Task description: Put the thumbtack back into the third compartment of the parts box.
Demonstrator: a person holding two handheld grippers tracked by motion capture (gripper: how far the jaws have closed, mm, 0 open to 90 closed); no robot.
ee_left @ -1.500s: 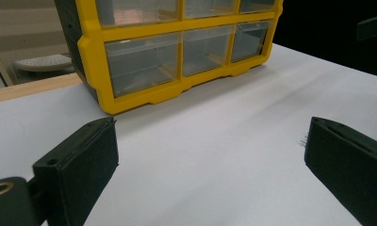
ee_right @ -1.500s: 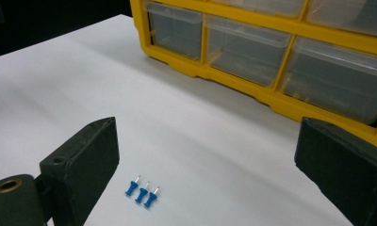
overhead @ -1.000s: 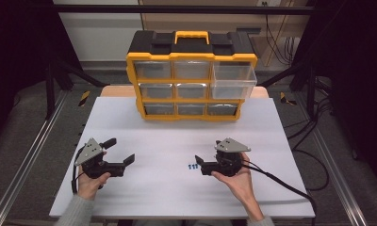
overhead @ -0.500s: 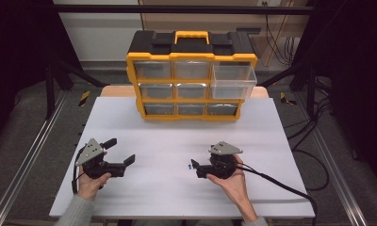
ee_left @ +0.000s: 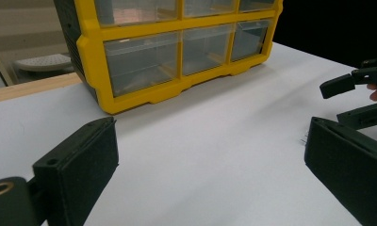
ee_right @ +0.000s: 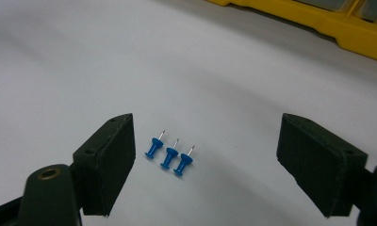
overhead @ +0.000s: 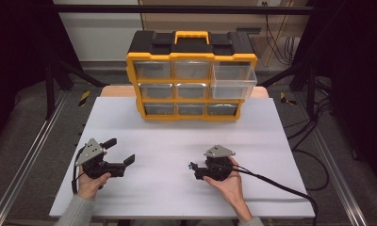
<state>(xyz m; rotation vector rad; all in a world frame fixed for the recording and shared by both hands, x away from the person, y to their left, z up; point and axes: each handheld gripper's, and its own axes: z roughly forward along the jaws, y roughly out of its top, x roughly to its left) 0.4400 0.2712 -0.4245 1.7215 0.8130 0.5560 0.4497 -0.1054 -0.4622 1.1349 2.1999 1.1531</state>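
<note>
From my remote station: a white table (overhead: 177,136) stands under even overhead light, a yellow-and-black drawer organizer (overhead: 191,75) at its far edge. Grey floor (overhead: 31,136) with metal rails (overhead: 26,165) flanks it; black frame bars (overhead: 177,8), a pale wall (overhead: 102,33) and cables (overhead: 318,136) lie beyond.

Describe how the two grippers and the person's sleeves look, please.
Both the left gripper and the right gripper are black, each with two flat, blocky jaws and a grey three-cornered plate on top. A black cable trails from the right gripper across the white table. The person wears grey sleeves.
</note>
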